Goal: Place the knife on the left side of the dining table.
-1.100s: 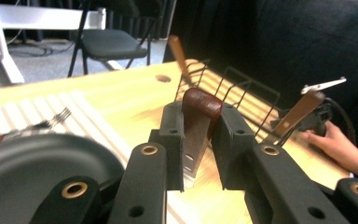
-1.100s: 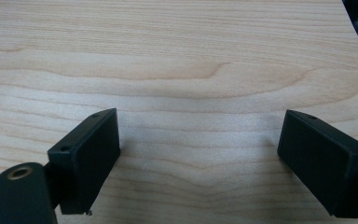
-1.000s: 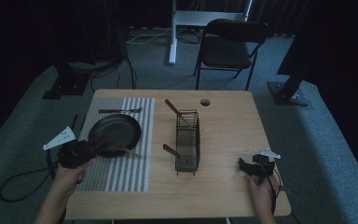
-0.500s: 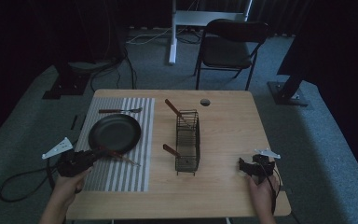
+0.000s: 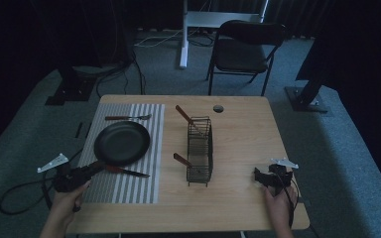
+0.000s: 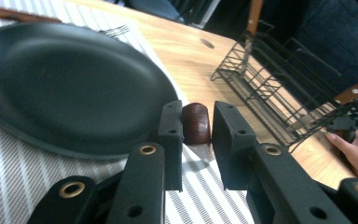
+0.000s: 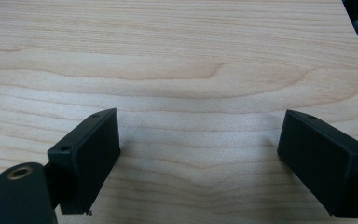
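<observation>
My left gripper sits at the table's front left, shut on the brown handle of a knife that lies on the striped mat. In the left gripper view the handle's rounded end is pinched between the two black jaws. A black pan lies just beyond the knife, and its rim fills the left of that view. My right gripper rests at the front right of the table. Its jaws stand wide open over bare wood with nothing between them.
A black wire rack stands mid-table with two brown-handled utensils poking out. A fork lies at the mat's far edge. A round hole is in the tabletop near the back. A chair stands behind the table.
My left gripper has drawn back toward the front left edge, and the knife has slid with it out from the pan's side. The right gripper has stayed still.
</observation>
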`<state>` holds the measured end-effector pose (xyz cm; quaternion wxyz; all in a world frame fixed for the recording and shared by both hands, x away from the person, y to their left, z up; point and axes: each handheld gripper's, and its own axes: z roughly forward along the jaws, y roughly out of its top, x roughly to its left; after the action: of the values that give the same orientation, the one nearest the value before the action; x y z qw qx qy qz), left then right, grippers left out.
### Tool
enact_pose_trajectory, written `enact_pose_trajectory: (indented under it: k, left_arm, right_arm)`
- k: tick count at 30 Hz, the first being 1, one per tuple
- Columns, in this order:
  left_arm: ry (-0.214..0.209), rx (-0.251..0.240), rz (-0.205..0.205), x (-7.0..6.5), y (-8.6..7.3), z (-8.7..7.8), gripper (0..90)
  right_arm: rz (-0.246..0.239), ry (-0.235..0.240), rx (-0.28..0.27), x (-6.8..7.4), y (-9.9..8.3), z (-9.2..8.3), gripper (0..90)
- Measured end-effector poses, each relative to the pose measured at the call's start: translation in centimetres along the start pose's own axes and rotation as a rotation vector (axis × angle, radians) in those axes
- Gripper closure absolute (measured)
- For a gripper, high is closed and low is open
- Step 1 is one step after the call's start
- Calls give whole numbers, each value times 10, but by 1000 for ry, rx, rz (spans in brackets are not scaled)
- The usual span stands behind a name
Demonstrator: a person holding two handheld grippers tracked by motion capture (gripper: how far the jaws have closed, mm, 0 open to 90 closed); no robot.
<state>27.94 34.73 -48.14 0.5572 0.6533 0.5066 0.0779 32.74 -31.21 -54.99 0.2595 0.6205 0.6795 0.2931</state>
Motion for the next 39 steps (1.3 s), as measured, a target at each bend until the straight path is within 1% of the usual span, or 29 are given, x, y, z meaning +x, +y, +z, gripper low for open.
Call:
enact_pose_trajectory:
  k: [1,2,3,4,5,6,7,9,10,11,12,13,16,19,21,22,23,24,25,27,28,29,30,33,35,36,39]
  left_arm:
    - [4,1,-14,2,-2,0,732]
    - [4,1,-14,2,-2,0,729]
    - [23,4,-51,8,-6,0,715]
    - [23,4,-51,8,-6,0,707]
    - [33,8,-69,12,-9,0,707]
    - [43,6,-99,17,-12,0,698]
    - [43,6,-99,17,-12,0,687]
    - [59,5,-121,20,-17,1,676]
    - [59,5,-121,20,-17,1,668]
    - [70,4,-140,24,-21,2,668]
    - [73,3,-168,28,-25,2,656]
    - [80,6,-182,30,-27,3,647]
    - [112,23,-210,35,-34,4,605]
    - [155,42,-222,40,-39,6,559]
    - [172,57,-224,42,-40,8,534]
    - [192,68,-218,42,-41,9,521]
    - [205,76,-214,43,-41,10,510]
    - [210,85,-213,44,-41,11,502]
    - [229,89,-213,44,-41,12,494]
    - [269,106,-196,43,-40,14,476]
    - [269,106,-196,43,-40,14,469]
    - [294,118,-183,43,-40,18,469]
    - [305,121,-176,43,-39,19,448]
    - [330,135,-146,42,-38,23,428]
    - [331,136,-134,42,-37,27,415]
    - [333,141,-135,42,-36,28,414]
    - [348,144,-107,42,-34,33,398]
  right_arm:
    - [0,0,0,0,0,0,119]
    - [0,0,0,0,0,0,119]
    - [0,0,0,0,0,0,119]
    - [0,0,0,0,0,0,119]
    - [1,0,0,0,0,0,119]
    - [1,0,1,0,0,0,119]
    - [1,0,1,0,0,0,119]
    - [0,0,0,0,0,0,119]
    - [0,0,0,0,0,0,119]
    - [0,0,0,0,0,0,119]
    - [1,0,1,0,0,0,119]
    - [0,0,0,0,0,0,119]
    - [1,0,1,0,0,0,119]
    - [0,0,0,0,0,0,119]
    - [1,0,0,0,0,0,119]
    - [0,0,0,0,0,0,119]
    - [1,0,1,0,0,0,119]
    - [1,0,0,0,0,0,119]
    - [1,0,0,0,0,0,119]
    - [0,0,0,0,0,0,119]
    - [0,0,0,0,0,0,119]
    - [1,0,0,0,0,0,119]
    - [1,0,0,0,0,0,119]
    - [1,0,0,0,0,0,119]
    - [1,0,0,0,0,0,119]
    - [0,0,0,0,0,0,119]
    - [0,0,0,0,0,0,119]
